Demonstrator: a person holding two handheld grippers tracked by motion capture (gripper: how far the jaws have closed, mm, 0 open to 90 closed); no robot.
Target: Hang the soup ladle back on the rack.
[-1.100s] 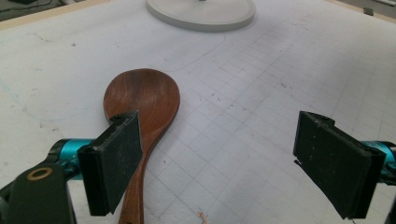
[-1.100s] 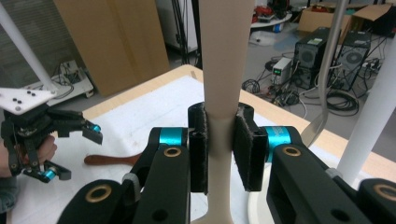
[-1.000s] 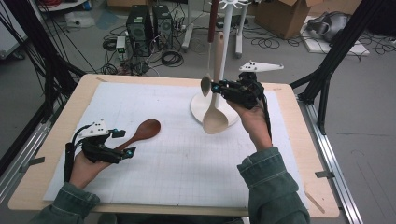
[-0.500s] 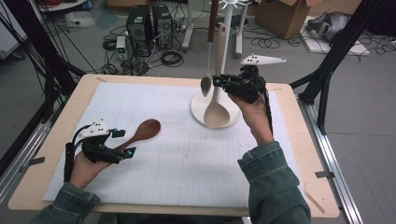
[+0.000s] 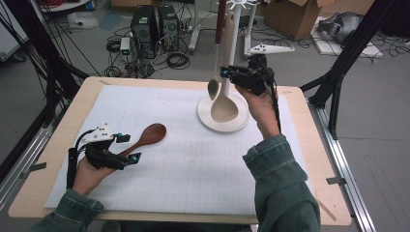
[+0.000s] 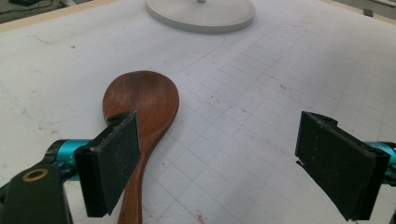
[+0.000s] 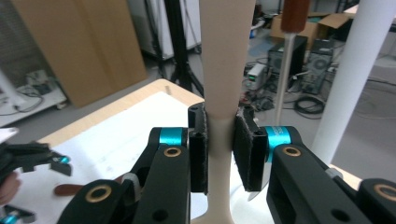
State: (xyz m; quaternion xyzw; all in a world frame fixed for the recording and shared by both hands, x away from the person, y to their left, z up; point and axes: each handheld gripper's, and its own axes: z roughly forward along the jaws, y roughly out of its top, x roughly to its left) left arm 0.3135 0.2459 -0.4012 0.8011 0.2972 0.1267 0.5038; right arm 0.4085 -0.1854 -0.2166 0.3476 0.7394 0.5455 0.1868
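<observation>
One pale spoon [image 5: 224, 107] clamped upright in right tongs [image 5: 231, 75].

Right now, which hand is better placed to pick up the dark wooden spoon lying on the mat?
Left. The left gripper rests with open jaws astride the dark wooden spoon handle. The right gripper is shut on the pale wooden spoon by the white stand, across the table.

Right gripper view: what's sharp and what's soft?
Right gripper view: pale wooden spoon handle between the black pads sharp, background cartons and cables soft. Left gripper view: dark brown wooden spoon crisp. High view: even light, faint shadows, slightly grainy.
</observation>
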